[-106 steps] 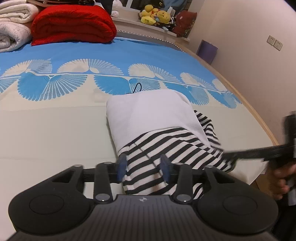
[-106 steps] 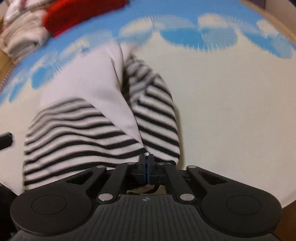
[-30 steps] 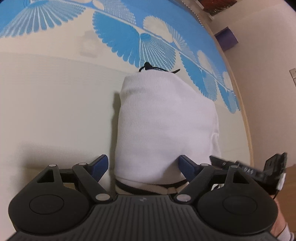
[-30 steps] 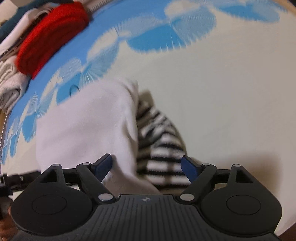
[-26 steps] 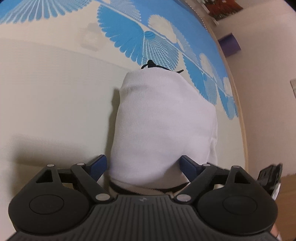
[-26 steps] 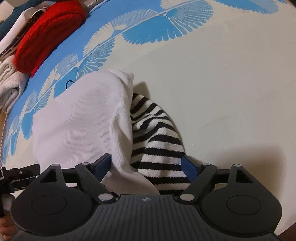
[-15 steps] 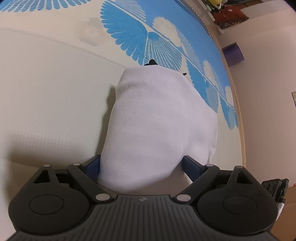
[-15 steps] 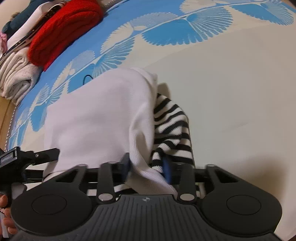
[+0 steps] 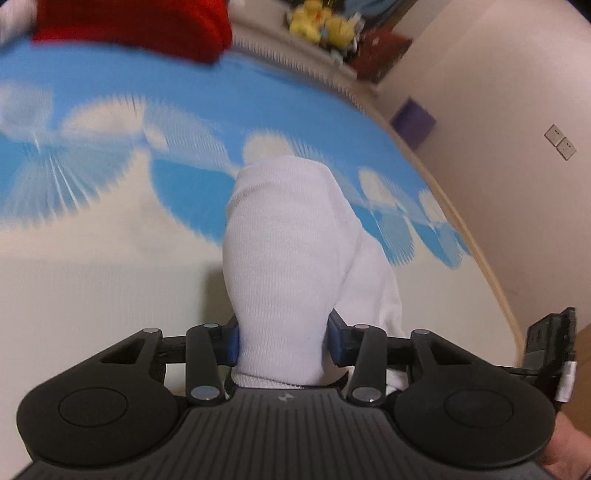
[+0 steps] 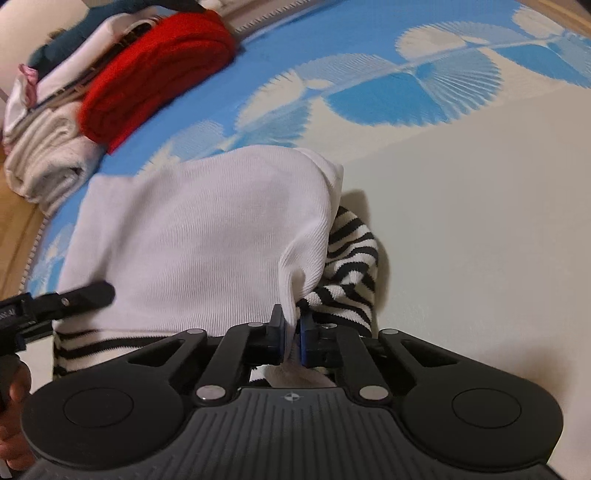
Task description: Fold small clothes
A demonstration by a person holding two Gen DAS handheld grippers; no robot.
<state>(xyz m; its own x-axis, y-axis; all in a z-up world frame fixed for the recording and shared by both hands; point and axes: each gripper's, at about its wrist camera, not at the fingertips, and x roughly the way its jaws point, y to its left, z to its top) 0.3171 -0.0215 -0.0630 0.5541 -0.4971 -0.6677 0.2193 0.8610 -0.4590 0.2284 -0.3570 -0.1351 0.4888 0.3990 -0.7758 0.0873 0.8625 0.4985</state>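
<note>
A small garment lies on the bed, white (image 10: 199, 240) on top with a black-and-white striped part (image 10: 351, 258) showing under its right side. My left gripper (image 9: 282, 341) has its jaws closing, and the blue pads (image 9: 232, 343) squeeze a thick bunch of the white cloth (image 9: 284, 258), which rises from the bed. My right gripper (image 10: 293, 343) is closing too, its pads nipping the garment's near right edge. The left gripper's finger (image 10: 74, 295) shows at the garment's left side in the right wrist view.
A red folded blanket (image 10: 155, 70) and a pile of pale folded cloths (image 10: 44, 155) lie at the head of the blue-and-cream bed cover (image 10: 480, 240). Plush toys (image 9: 321, 26) sit behind. The wooden bed edge (image 9: 480, 258) and a wall run along the right.
Both grippers went from wide open around the garment's near edge to closed on it. The left one has lifted its bunch and tipped upward; the right shifted slightly.
</note>
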